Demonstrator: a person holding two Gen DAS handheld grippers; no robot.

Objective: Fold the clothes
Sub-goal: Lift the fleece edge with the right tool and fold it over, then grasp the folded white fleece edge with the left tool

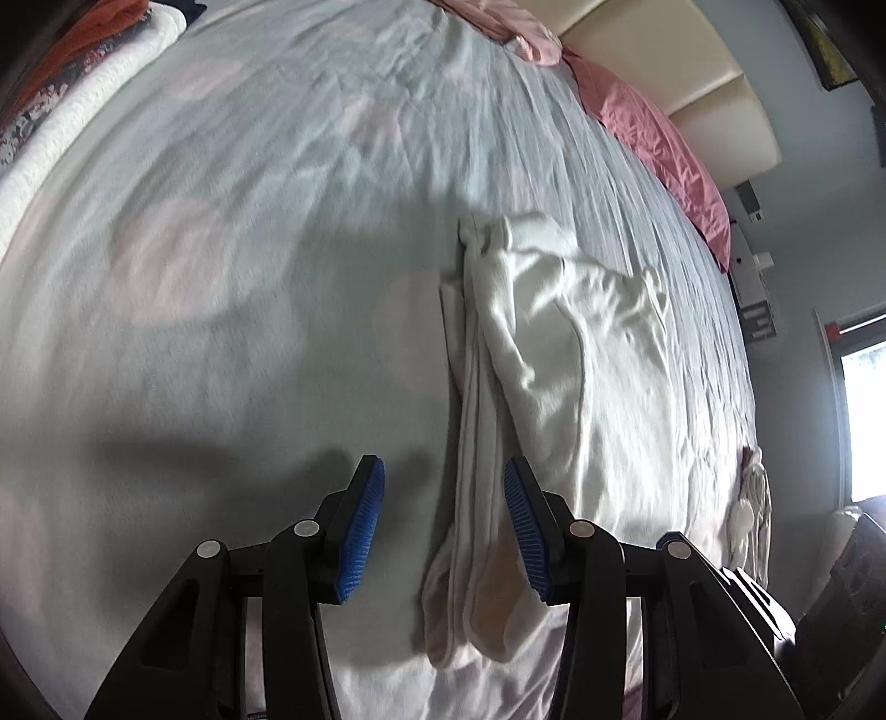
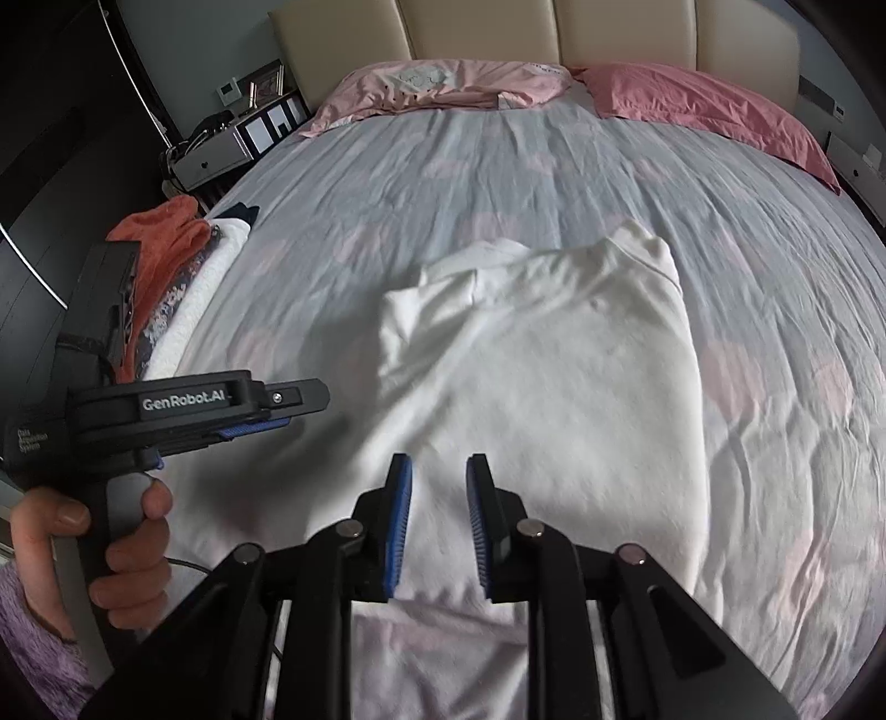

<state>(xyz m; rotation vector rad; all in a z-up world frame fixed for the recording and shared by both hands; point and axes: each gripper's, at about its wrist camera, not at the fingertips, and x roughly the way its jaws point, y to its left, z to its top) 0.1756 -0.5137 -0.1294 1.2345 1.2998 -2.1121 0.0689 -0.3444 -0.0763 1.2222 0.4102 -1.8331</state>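
A white garment (image 2: 542, 376) lies partly folded on the pale bed sheet (image 2: 498, 177). In the left wrist view the garment (image 1: 554, 354) shows a sleeve folded over its body and a long edge running toward me. My left gripper (image 1: 443, 476) is open and empty, just above the garment's near edge. It also shows from the side in the right wrist view (image 2: 277, 426), held in a hand left of the garment. My right gripper (image 2: 439, 471) is open and empty, hovering over the garment's near hem.
A stack of folded clothes (image 2: 177, 266), orange on top, sits at the bed's left edge. Two pink pillows (image 2: 709, 105) lie against the beige headboard (image 2: 554, 33). A bedside table (image 2: 221, 149) with devices stands at the far left. A window (image 1: 864, 421) is at the right.
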